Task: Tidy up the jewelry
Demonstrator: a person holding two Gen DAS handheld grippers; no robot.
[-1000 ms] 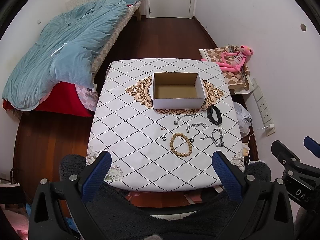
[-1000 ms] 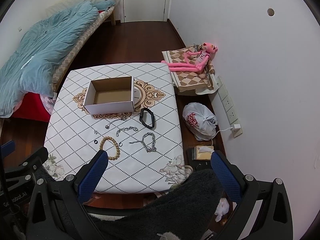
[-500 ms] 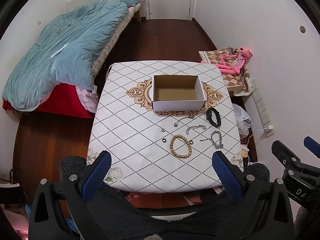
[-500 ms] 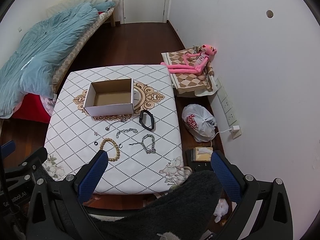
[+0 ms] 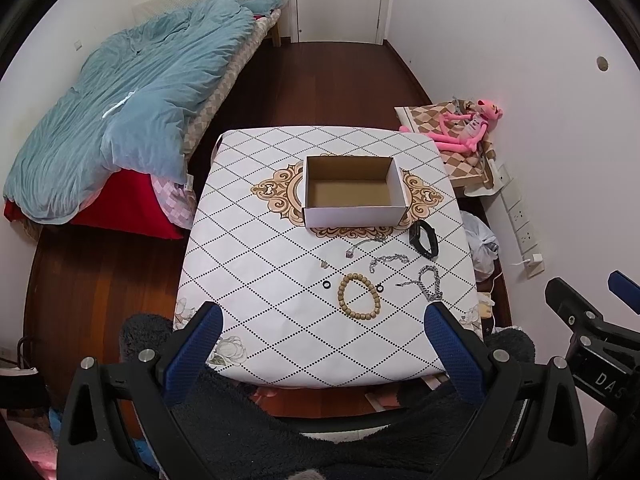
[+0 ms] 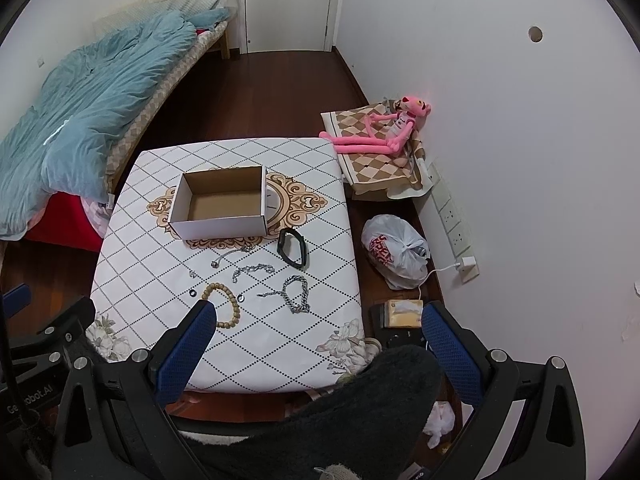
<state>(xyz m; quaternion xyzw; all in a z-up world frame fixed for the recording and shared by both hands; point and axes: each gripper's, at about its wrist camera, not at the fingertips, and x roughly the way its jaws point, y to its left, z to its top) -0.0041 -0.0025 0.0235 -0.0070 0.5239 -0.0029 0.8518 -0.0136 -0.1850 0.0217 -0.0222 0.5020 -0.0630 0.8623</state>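
An open empty cardboard box point(image 5: 352, 190) point(image 6: 220, 202) stands mid-table. In front of it lie a wooden bead bracelet point(image 5: 359, 296) point(image 6: 228, 304), a black wristband point(image 5: 423, 239) point(image 6: 293, 248), several silver chains point(image 5: 430, 288) point(image 6: 297, 299) and small black rings point(image 5: 327, 285). My left gripper point(image 5: 322, 320) is open and empty, high above the table's near edge. My right gripper point(image 6: 316, 320) is open and empty, also high, over the table's near right corner.
The table point(image 5: 256, 264) has a white diamond-pattern cloth. A bed with a blue duvet point(image 5: 132, 112) is at the left. A pink plush toy point(image 6: 384, 132), a plastic bag point(image 6: 396, 252) and wall sockets are at the right. Dark fuzzy fabric fills the bottom.
Both grippers have drawn back and up a little, so the table looks smaller and farther. Nothing on the table has moved.
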